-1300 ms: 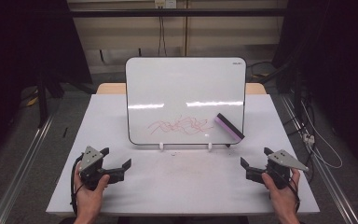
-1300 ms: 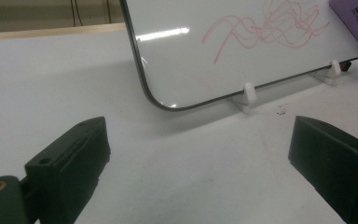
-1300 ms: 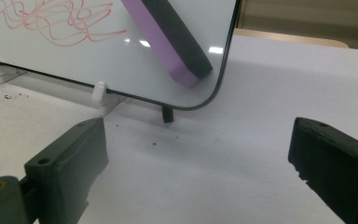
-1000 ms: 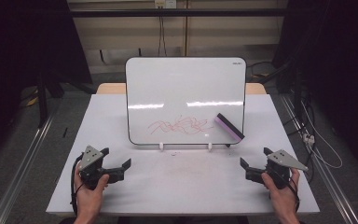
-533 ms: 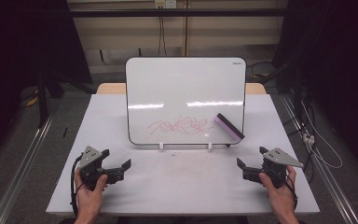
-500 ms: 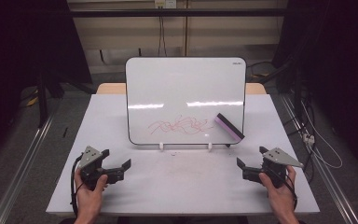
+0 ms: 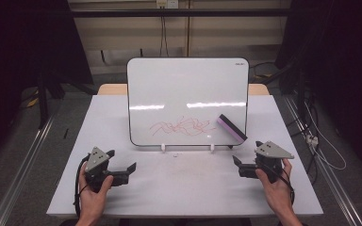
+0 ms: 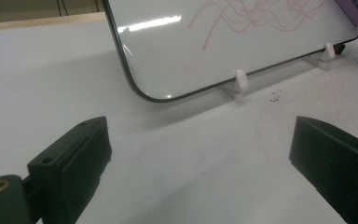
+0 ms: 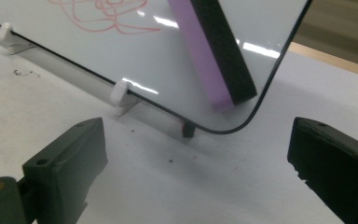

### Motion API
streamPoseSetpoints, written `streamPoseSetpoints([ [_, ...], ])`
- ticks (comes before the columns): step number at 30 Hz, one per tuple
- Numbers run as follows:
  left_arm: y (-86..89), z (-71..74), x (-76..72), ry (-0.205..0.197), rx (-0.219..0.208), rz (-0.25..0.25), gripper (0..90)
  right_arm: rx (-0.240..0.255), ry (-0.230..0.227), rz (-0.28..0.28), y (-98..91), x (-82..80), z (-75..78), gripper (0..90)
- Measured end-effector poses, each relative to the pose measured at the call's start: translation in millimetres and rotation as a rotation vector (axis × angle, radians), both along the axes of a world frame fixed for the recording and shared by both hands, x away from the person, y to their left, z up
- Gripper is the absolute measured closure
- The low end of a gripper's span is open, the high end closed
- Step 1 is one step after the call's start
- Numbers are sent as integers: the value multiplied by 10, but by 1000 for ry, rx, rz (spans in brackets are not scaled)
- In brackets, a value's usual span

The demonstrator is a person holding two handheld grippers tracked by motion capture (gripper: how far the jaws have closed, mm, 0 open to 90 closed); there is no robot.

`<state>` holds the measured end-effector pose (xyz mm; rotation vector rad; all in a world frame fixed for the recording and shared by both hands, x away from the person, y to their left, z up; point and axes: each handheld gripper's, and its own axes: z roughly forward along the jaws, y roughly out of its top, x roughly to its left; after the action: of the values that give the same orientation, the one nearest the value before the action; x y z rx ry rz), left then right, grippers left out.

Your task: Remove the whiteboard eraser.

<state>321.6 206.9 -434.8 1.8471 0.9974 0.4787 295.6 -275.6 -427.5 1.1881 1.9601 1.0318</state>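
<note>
Here, I hold both grippers low over the white table, each with its jaws spread wide and nothing between them. My left gripper hovers at the near left of the table, pointing inward and slightly forward; its own view shows the two black jaws far apart with bare tabletop in the gap. My right gripper sits at the near right, aimed inward toward the left one, its jaws equally wide apart in its own view.

Ahead of both grippers stands the whiteboard, propped upright and leaning back on two small white clips. From the left gripper, the board's rounded lower corner lies ahead and just beyond the jaw tips, with one clip further along. A red scribble runs across the lower part of the board, ahead of and to the right of the left gripper, ahead of and to the left of the right one.

The eraser, purple with a black felt side, clings to the board's lower right area, tilted. It lies ahead of the right gripper and near it, well apart from the left gripper. In the right gripper view the eraser stands straight ahead above the open gap, its lower end near the board's rounded corner. Neither gripper touches board or eraser.
</note>
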Motion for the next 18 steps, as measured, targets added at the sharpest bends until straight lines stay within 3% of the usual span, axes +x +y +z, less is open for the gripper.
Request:
streamPoseSetpoints([
  [9,-13,-4,15,5,-6,-3,50,-65,-9,-9,49,120,130,71],
  [12,-7,-3,14,5,-10,-4,50,-68,-18,25,60,176,158,57],
  [18,10,4,4,0,-6,-3,50,-133,-25,30,132,325,222,106],
])
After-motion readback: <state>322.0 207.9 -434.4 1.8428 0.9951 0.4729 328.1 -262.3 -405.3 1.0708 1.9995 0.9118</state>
